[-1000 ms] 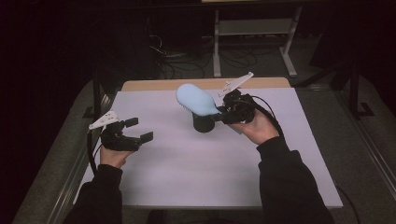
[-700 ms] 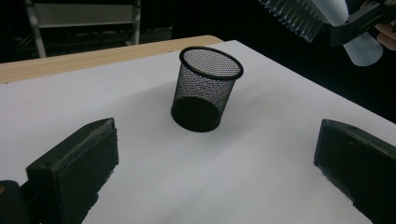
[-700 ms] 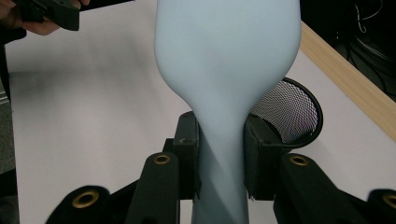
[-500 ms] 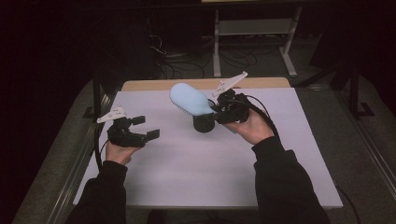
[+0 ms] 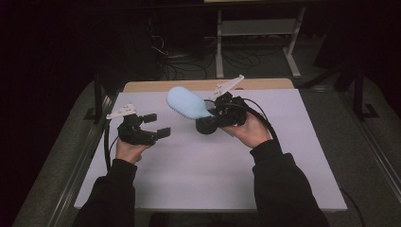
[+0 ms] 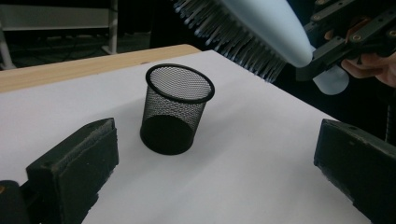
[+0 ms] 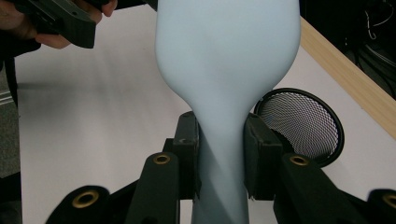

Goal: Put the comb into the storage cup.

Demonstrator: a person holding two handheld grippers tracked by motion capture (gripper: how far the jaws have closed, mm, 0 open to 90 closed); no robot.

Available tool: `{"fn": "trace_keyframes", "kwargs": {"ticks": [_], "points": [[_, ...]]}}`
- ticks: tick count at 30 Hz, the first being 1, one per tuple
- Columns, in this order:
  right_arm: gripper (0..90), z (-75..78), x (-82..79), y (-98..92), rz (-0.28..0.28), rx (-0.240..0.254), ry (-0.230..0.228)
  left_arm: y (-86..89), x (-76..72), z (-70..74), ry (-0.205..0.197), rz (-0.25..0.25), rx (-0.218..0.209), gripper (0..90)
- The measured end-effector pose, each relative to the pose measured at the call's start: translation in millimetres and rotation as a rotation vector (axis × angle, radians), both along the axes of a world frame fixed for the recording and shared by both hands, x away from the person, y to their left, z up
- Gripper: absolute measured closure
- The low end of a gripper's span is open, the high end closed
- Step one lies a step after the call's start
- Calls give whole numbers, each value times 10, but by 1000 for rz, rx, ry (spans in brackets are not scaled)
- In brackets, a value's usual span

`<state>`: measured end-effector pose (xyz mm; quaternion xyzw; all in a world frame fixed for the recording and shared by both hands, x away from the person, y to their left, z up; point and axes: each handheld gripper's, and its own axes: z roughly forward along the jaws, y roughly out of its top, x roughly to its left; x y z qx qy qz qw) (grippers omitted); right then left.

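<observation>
light blue hairbrush (image 5: 186, 102) is pinched at its handle by the right gripper (image 5: 213, 113) beside the mesh cup (image 6: 176, 109), left gripper (image 5: 156, 125) spread empty; next the handle likely gets tipped down into the cup

White tabletop (image 5: 198, 179), wooden strip (image 5: 142, 86) along its far edge, metal stand (image 5: 257, 28) and cables (image 5: 177, 61) beyond

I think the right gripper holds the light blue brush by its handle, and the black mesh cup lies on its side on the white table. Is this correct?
Not quite. The right gripper does hold the light blue brush by its handle, but the black mesh cup stands upright on the white table, open end up. The left gripper view shows this.
</observation>
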<state>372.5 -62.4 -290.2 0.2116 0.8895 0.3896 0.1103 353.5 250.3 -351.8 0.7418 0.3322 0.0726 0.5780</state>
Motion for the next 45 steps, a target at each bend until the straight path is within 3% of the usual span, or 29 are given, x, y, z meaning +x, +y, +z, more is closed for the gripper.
{"fn": "trace_keyframes", "kwargs": {"ticks": [12,22,28,31,35,36,43,45], "points": [[690,-53,5,120,26,0,11,-136,43,33,4,-25,-9,0],[689,-64,-7,183,40,-4,13,-266,71,28,-3,-36,-49,0],[689,-98,-8,232,44,-9,25,-366,67,51,-23,-51,-51,0],[689,-101,-9,236,45,-6,27,-395,70,57,-27,-49,-49,0],[689,-127,-5,241,41,-12,35,-392,77,63,-20,-44,-82,0],[689,-135,-4,244,41,-8,37,-399,72,70,-40,-33,-78,0],[690,-168,-14,273,40,-14,37,-440,60,100,-50,-21,-81,2],[690,-167,-14,270,38,-14,36,-427,67,112,-43,-16,-111,20]]}}
